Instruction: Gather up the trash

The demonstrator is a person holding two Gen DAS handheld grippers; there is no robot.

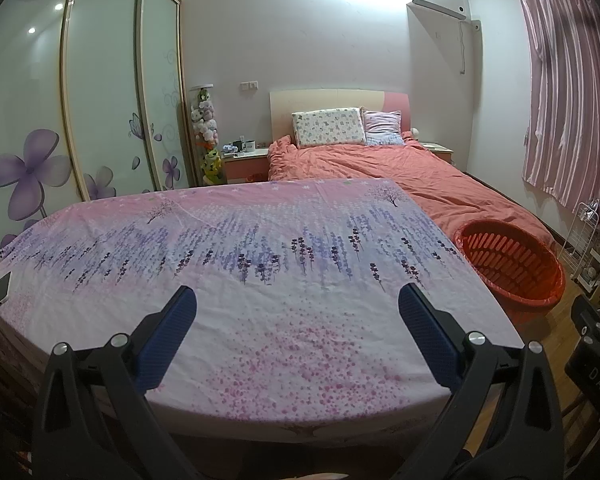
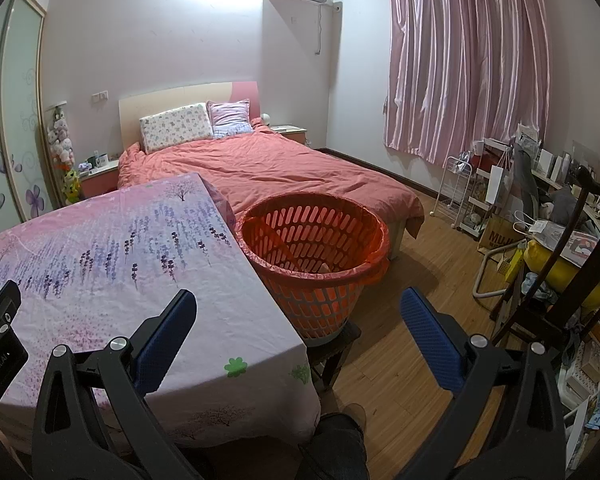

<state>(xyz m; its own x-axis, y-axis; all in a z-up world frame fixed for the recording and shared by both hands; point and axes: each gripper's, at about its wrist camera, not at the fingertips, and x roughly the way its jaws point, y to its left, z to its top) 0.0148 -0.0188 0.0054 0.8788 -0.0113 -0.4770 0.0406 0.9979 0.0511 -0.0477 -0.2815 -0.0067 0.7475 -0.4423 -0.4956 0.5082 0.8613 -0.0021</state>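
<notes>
Left gripper (image 1: 296, 300) hovers with jaws wide apart, empty, over the near end of the floral-cloth table (image 1: 260, 280). Right gripper (image 2: 298, 304) likewise spread, empty, at the table's right corner. Orange trash basket (image 2: 312, 256) sits on a dark stool (image 2: 336, 344) just right of the table. Phone (image 1: 2, 289) on the table's left edge. Bed (image 2: 260, 168) beyond the table.

Black left tool (image 1: 298, 300), blue ribbed pads (image 1: 172, 336), silver screws, matching right tool (image 2: 298, 304)
</notes>
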